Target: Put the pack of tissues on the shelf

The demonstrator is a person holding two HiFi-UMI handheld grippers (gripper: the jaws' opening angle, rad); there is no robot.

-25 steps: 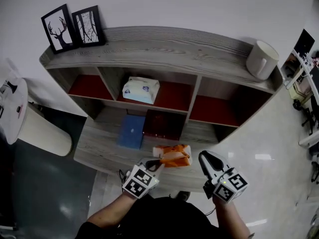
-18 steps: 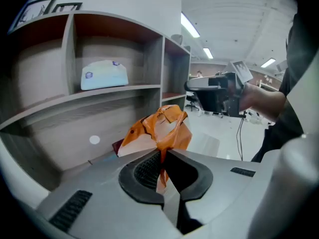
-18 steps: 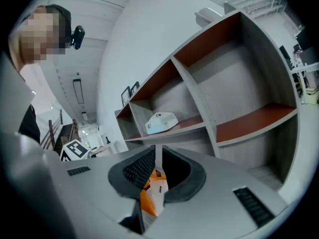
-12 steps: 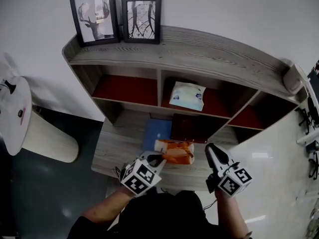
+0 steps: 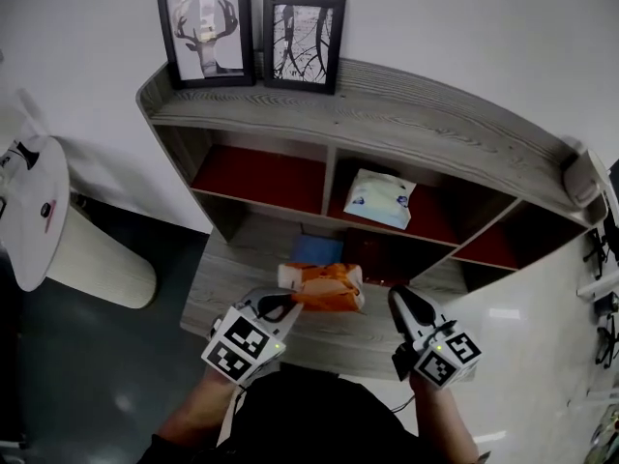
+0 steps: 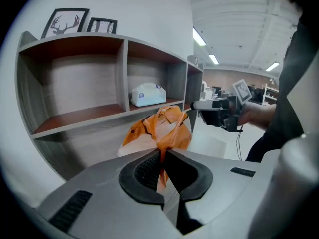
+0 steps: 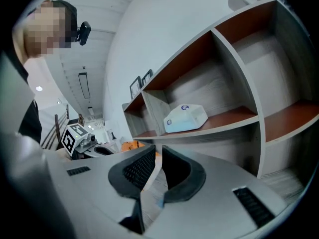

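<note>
The pack of tissues (image 5: pixel 324 286) is an orange and white plastic pack. My left gripper (image 5: pixel 280 307) is shut on its near end and holds it over the grey shelf unit's low front board (image 5: pixel 232 278). In the left gripper view the pack's crumpled wrapper (image 6: pixel 162 131) sits pinched between the jaws of the left gripper (image 6: pixel 163 156), in front of the red-floored compartments. My right gripper (image 5: pixel 401 303) hangs to the right of the pack, shut and empty. In its own view the right gripper (image 7: pixel 158 156) points at the shelf.
A white and blue tissue pack (image 5: pixel 380 199) lies in the middle upper compartment. A blue book (image 5: pixel 317 249) lies behind the orange pack. Two framed pictures (image 5: pixel 206 29) stand on the shelf top. A white round table (image 5: pixel 29 211) stands left, and a white object (image 5: pixel 585 177) sits at the top's right end.
The left gripper has carried the orange pack up and a little forward from the front board. The head view has shifted, so the shelf sits further right. The right gripper stays shut.
</note>
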